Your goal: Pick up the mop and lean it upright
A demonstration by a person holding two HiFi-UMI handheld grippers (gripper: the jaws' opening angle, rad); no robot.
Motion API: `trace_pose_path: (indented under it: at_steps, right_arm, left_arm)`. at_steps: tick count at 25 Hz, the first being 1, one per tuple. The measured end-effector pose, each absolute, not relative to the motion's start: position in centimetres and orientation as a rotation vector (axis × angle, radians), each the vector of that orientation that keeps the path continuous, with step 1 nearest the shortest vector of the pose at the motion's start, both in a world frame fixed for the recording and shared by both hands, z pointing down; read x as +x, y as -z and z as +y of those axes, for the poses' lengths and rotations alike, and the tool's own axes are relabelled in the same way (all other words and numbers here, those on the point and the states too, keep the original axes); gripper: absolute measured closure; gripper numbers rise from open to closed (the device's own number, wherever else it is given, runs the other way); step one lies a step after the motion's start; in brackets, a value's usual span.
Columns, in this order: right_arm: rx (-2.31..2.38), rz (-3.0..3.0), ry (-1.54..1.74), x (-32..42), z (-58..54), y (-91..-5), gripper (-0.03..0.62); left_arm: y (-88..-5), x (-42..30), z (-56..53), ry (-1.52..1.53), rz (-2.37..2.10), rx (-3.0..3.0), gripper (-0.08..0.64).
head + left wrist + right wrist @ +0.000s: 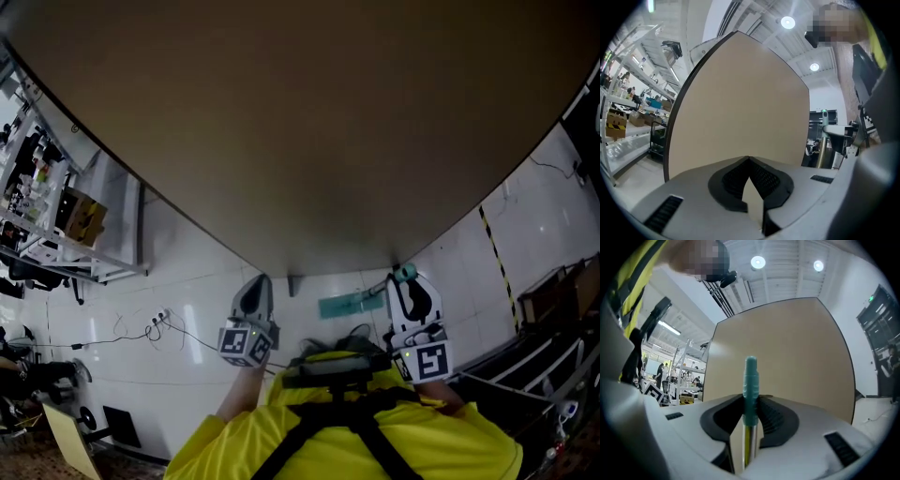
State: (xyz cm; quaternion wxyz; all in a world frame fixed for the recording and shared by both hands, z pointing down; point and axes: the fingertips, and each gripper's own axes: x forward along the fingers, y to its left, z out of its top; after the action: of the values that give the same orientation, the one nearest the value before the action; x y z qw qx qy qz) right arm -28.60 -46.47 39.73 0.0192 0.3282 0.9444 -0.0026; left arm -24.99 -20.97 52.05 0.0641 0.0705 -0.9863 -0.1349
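The mop stands upright in front of a big brown board (300, 122). Its flat teal head (349, 305) lies on the white tiled floor. The metal handle ends in a teal grip (751, 380), and my right gripper (751, 398) is shut on the handle just under that grip; in the head view the gripper (405, 281) is at the lower right. My left gripper (258, 289) is held apart to the left, its jaws (749, 161) closed tip to tip with nothing between them. The mop handle (824, 133) also shows at the right of the left gripper view.
Shelving racks with boxes (47, 216) stand at the left. A power strip with cables (159, 319) lies on the floor near the board's left edge. A yellow-black tape line (495, 253) and dark furniture (553, 309) are at the right.
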Motion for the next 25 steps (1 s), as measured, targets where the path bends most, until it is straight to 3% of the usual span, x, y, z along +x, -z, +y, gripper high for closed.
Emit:
trace_pose_path:
  at_steps: [17, 25]
  right_arm:
    - [0.963, 2.932, -0.023, -27.0, -48.6, -37.4, 0.488]
    - [0.996, 3.05, -0.02, -31.0, -45.4, -47.7, 0.488]
  left_arm:
    - [-51.3, -24.7, -21.8, 0.42, -2.991, 0.272, 0.559]
    - [-53.2, -24.1, -21.4, 0.426, -2.945, 0.262, 0.559]
